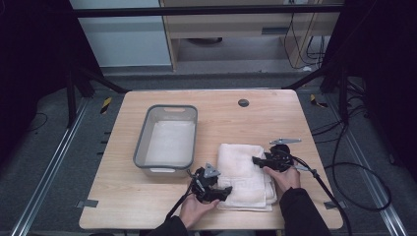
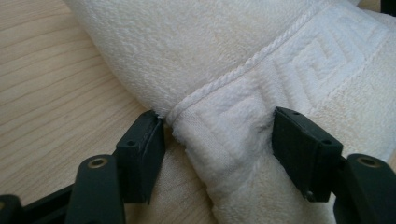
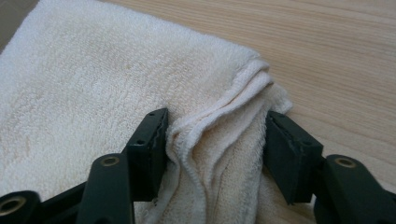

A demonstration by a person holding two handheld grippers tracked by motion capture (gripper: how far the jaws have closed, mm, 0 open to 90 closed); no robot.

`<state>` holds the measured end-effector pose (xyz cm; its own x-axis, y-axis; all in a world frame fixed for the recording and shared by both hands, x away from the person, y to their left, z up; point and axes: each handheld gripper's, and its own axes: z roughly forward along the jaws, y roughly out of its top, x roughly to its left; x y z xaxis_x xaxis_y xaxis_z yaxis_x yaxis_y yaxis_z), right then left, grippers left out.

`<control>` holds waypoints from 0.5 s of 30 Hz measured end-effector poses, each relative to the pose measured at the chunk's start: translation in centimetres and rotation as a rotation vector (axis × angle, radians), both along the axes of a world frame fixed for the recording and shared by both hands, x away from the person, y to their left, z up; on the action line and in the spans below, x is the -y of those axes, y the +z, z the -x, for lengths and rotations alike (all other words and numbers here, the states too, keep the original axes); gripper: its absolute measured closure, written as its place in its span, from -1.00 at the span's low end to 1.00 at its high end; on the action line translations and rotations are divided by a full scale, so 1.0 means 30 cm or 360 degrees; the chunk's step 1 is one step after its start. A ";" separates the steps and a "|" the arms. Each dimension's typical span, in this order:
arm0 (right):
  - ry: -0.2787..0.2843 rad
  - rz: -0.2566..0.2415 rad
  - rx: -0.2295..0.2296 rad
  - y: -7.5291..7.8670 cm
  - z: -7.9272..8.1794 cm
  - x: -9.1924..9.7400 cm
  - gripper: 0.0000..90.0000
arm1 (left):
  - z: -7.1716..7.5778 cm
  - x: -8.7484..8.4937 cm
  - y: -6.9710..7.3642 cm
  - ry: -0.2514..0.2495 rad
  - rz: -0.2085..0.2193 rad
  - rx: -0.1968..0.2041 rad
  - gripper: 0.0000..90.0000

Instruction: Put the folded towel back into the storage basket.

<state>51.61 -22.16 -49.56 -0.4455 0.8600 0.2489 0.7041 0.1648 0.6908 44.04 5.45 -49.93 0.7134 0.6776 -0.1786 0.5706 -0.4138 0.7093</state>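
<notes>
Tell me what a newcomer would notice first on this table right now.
The folded cream towel near the table's front edge, with a hand-held gripper at each side: the left hand-held gripper and right hand-held gripper each straddle bunched towel edges. Left of the towel sits a grey tub.

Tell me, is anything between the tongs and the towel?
No. The left tongs and the right tongs each have a bunched fold of the cream towel directly between their jaws, with nothing else there.

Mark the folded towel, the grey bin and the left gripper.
folded towel [image 1: 241,164], high view, bare top face.
grey bin [image 1: 141,139], high view, left rim.
left gripper [image 2: 217,140], left gripper view, midway between its jaws.
</notes>
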 end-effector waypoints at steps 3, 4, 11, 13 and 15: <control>0.0012 -0.0039 -0.0035 0.001 -0.003 0.001 0.12 | -0.003 0.002 0.004 -0.0019 0.0007 -0.0033 -0.13; 0.0012 -0.0039 -0.0035 0.001 -0.003 0.001 0.12 | -0.003 0.002 0.004 -0.0019 0.0007 -0.0033 -0.10; 0.0026 -0.0106 -0.0088 0.003 -0.006 0.000 0.39 | -0.009 0.003 0.009 -0.0054 0.0037 -0.0103 0.17; 0.0031 -0.0118 -0.0094 0.005 -0.007 0.001 0.45 | -0.005 0.005 0.010 -0.0055 0.0046 -0.0108 0.24; 0.0032 -0.0122 -0.0095 0.006 -0.007 0.001 0.46 | -0.003 0.006 0.012 -0.0053 0.0045 -0.0103 0.28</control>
<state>51.81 -22.19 -49.39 -0.4447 0.8284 0.3405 0.7415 0.1273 0.6587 44.14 5.25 -49.57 0.7219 0.6476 -0.2438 0.6018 -0.4137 0.6831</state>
